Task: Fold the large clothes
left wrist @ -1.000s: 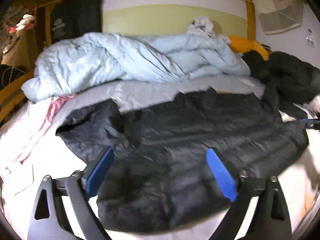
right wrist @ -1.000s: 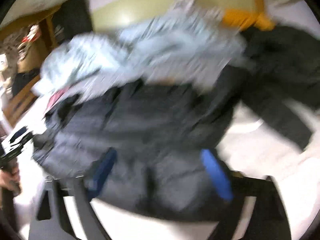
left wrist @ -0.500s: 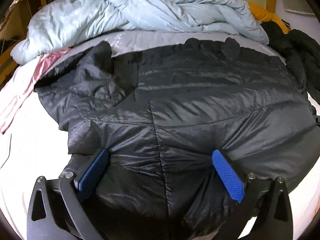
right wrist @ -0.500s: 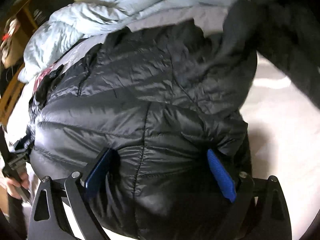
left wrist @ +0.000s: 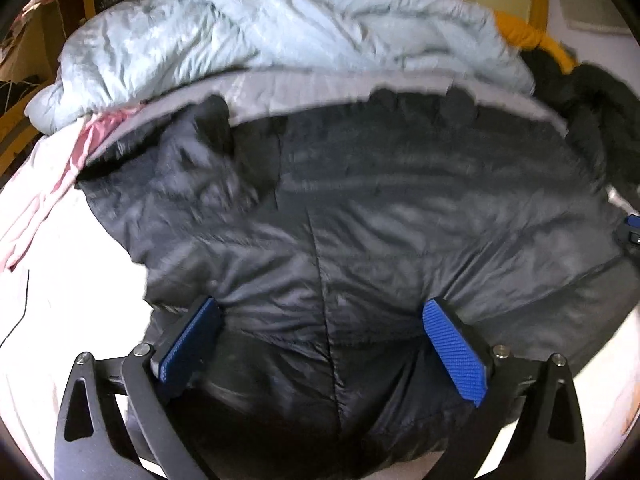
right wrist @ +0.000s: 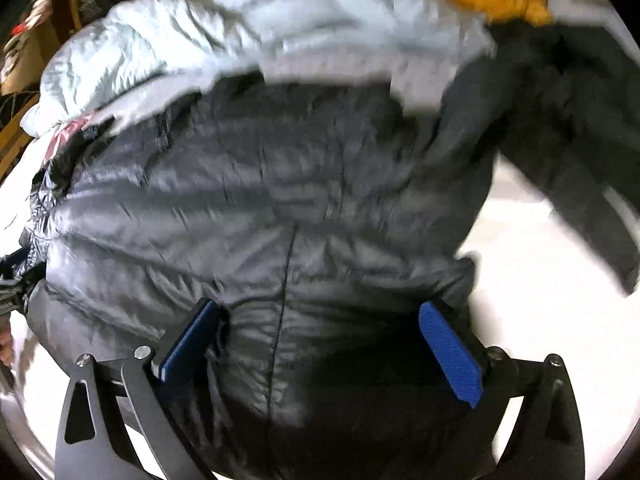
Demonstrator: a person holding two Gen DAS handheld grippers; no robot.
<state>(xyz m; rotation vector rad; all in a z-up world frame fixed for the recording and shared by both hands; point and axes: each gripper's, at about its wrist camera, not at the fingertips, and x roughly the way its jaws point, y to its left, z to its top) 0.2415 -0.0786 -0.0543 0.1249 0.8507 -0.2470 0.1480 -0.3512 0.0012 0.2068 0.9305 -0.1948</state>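
Observation:
A large dark quilted puffer jacket [left wrist: 380, 208] lies spread on the bed and fills both views; it also shows in the right wrist view [right wrist: 260, 208]. My left gripper [left wrist: 320, 336] is open, its blue pads either side of the jacket's near edge, fabric bulging between them. My right gripper [right wrist: 320, 336] is open over the jacket's other end, with fabric between its blue pads. The right gripper's tip [left wrist: 632, 228] shows at the jacket's right edge in the left wrist view. Both views are blurred.
A crumpled light blue duvet [left wrist: 280, 40] lies behind the jacket. A pink cloth [left wrist: 60, 184] lies at the left on the white sheet [left wrist: 72, 300]. Another dark garment [right wrist: 568, 128] and an orange cloth [right wrist: 496, 0] lie at the right.
Both grippers have dropped low and close over the jacket from higher up. The jacket now lies spread flatter, with its edge between each pair of pads.

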